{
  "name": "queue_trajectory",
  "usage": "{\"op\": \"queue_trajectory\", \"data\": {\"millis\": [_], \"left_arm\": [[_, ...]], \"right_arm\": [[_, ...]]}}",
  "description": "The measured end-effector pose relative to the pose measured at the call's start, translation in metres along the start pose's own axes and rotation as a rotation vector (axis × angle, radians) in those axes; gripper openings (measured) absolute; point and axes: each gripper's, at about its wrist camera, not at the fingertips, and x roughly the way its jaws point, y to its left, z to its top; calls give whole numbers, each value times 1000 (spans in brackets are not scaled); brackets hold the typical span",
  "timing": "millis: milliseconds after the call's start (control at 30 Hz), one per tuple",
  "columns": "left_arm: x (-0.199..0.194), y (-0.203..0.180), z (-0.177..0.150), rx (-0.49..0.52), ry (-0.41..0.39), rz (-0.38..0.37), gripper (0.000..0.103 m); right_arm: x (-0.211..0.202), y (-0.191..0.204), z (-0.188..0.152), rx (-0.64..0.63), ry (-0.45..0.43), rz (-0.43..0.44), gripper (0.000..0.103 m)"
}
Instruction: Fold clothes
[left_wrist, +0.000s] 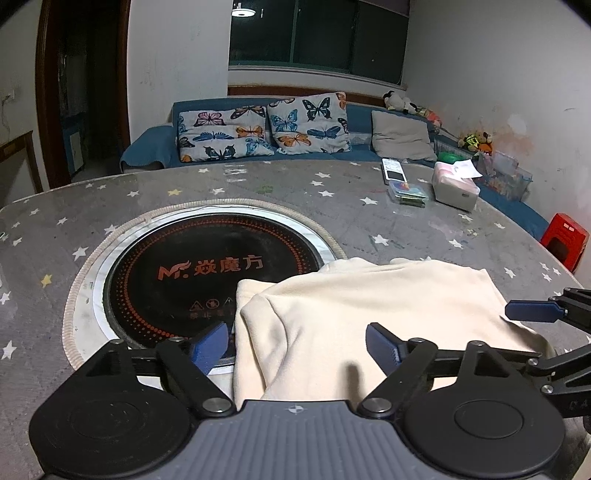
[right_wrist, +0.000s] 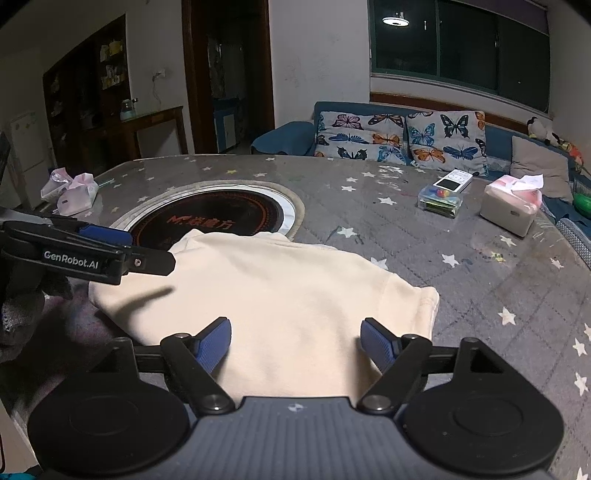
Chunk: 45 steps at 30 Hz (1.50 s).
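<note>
A cream garment (left_wrist: 369, 314) lies folded on the grey star-patterned table, its far edge overlapping the round black cooktop (left_wrist: 207, 273). My left gripper (left_wrist: 297, 347) stands open just above the garment's near left part, nothing between its blue pads. The right gripper's blue fingertip (left_wrist: 533, 311) shows at the right edge of the left wrist view. In the right wrist view the same garment (right_wrist: 280, 295) fills the middle, and my right gripper (right_wrist: 295, 345) hangs open over its near edge. The left gripper's arm (right_wrist: 88, 254) reaches in from the left above the cloth.
A tissue box (left_wrist: 456, 186), a small clear box (left_wrist: 408, 192) and a white remote (left_wrist: 393, 170) sit at the table's far right. Pink tissue packs (right_wrist: 72, 192) lie at the far left. A blue sofa (left_wrist: 155, 147) with butterfly cushions stands behind; a red stool (left_wrist: 565, 238) is at the right.
</note>
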Motion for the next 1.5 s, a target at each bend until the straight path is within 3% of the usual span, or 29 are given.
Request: {"op": "queue_trajectory", "data": {"millis": [300,400,600,1500], "left_arm": [[-10,-2,-4,-6,-19,3,98],[-14,-2,-5,-10,-25,3,103],[-21,1,-7,-21,-38,11,103],[-44,-3,-17,-20,-81,15,103]], "right_arm": [[-5,4,-1,10,-19,-28,90],[-8,8,-2,5,-27,-44,99],[-13,12,-2,-5,-41,-58,103],[-25,17,-4,61,-61,-71,103]]}}
